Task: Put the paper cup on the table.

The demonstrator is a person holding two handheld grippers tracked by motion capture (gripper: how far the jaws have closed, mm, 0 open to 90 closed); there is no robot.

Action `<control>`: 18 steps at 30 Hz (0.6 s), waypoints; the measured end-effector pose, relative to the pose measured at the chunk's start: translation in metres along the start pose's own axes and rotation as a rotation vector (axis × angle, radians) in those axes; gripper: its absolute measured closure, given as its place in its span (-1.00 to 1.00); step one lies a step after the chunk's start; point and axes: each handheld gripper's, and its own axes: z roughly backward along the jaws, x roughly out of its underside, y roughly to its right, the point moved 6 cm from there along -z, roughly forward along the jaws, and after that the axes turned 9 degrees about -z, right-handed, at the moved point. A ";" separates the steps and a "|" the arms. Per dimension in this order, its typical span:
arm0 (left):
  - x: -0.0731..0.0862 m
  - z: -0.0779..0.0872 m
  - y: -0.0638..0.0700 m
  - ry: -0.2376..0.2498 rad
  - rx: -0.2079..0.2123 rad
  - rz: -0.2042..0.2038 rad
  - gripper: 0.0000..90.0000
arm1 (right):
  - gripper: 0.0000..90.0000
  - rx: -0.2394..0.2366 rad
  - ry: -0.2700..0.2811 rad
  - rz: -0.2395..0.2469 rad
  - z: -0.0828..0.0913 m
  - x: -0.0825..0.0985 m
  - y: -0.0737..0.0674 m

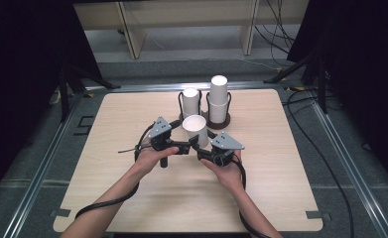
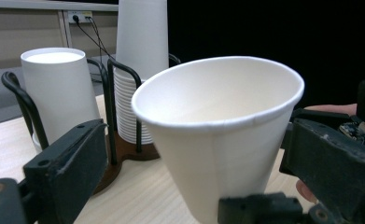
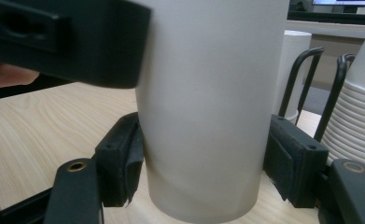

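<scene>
Wooden surface (image 1: 132, 198) underneath, pale and bare in the near half; at the far middle, a dark wire-loop holder (image 1: 207, 117) with two bays. Tall stack of white paper cups (image 1: 219, 98) in the right bay, a shorter upside-down cup stack (image 1: 191, 100) in the left bay.

Just near of the holder, a single paper cup (image 1: 195, 130), upright, mouth up, separated from the stacks, held between the two hands over the middle of the surface; whether its base touches the wood or hangs just above cannot be told.

Right hand-held gripper (image 1: 207, 145) clamped on the cup's lower wall, both pads pressed flat against it in the right gripper view, a slight dent in the wall near the left pad (image 3: 124, 158). Left hand-held gripper (image 1: 190, 145) spread apart; cup standing in the gap in the left gripper view, with clear space between the cup and the left pad (image 2: 73, 163), so no hold on that side.

Judged so far: one cup pulled free of the stack and carried by the right side alone; left side released. Left to do, seemingly: setting the cup down on the surface; letting go.
</scene>
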 end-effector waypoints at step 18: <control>0.000 -0.004 0.002 -0.015 0.011 -0.008 -0.55 | -0.30 -0.018 0.015 0.039 -0.006 0.000 -0.007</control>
